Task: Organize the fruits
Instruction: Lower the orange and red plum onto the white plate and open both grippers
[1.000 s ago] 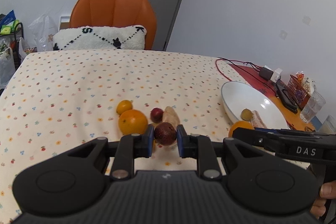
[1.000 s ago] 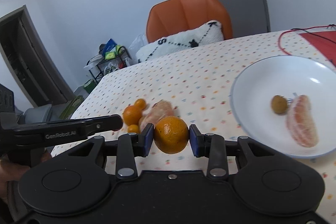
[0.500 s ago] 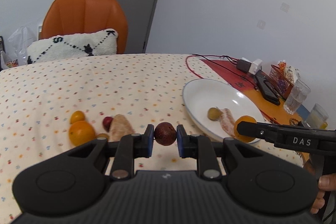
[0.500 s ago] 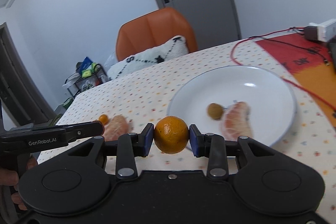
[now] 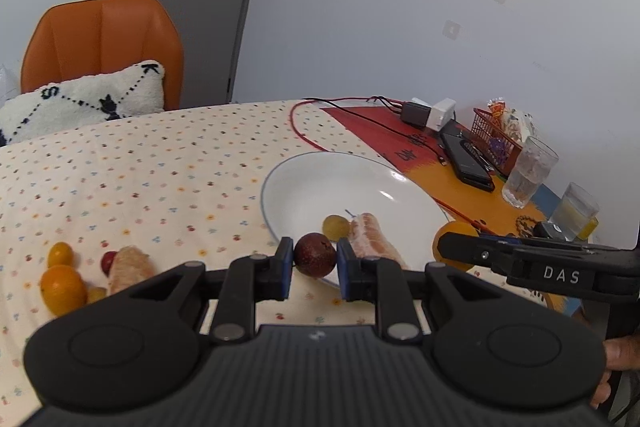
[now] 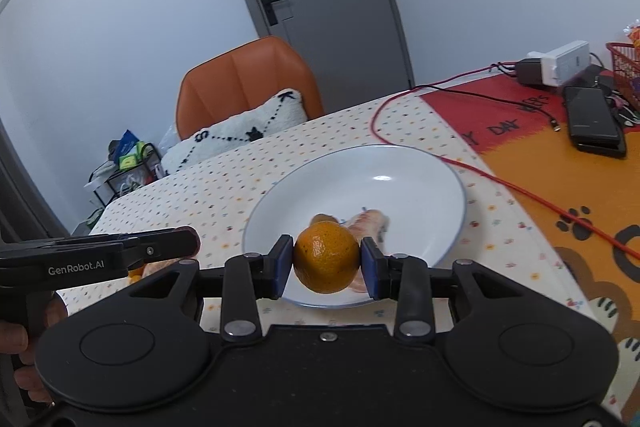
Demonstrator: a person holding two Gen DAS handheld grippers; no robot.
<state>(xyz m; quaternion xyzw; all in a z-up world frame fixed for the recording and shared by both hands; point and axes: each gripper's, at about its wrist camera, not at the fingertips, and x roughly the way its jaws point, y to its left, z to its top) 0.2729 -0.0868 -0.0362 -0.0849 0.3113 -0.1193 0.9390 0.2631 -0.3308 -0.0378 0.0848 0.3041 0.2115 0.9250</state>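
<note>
My left gripper [image 5: 315, 262] is shut on a dark red round fruit [image 5: 315, 254], held just over the near rim of the white plate [image 5: 312, 179]. My right gripper [image 6: 327, 264] is shut on an orange [image 6: 327, 257] above the plate's [image 6: 420, 179] near edge. On the plate lie a small yellow-green fruit [image 5: 335, 225] and a peeled citrus piece [image 5: 372, 239]. Left on the tablecloth sit an orange [image 5: 63, 289], a small orange fruit [image 5: 60, 254], a small red fruit [image 5: 107, 261] and another peeled piece [image 5: 130, 267].
Right of the plate a red cable [image 6: 520, 191] crosses an orange and red mat holding a phone [image 6: 594, 123], chargers [image 6: 560, 61], a small red basket [image 5: 494, 139] and two glasses [image 5: 528, 171]. An orange chair [image 5: 100, 43] with a white cushion [image 5: 84, 99] stands behind the table.
Both grippers have carried their fruit to the right, from beside the loose fruit pile to the plate's near edge. The grips have stayed the same.
</note>
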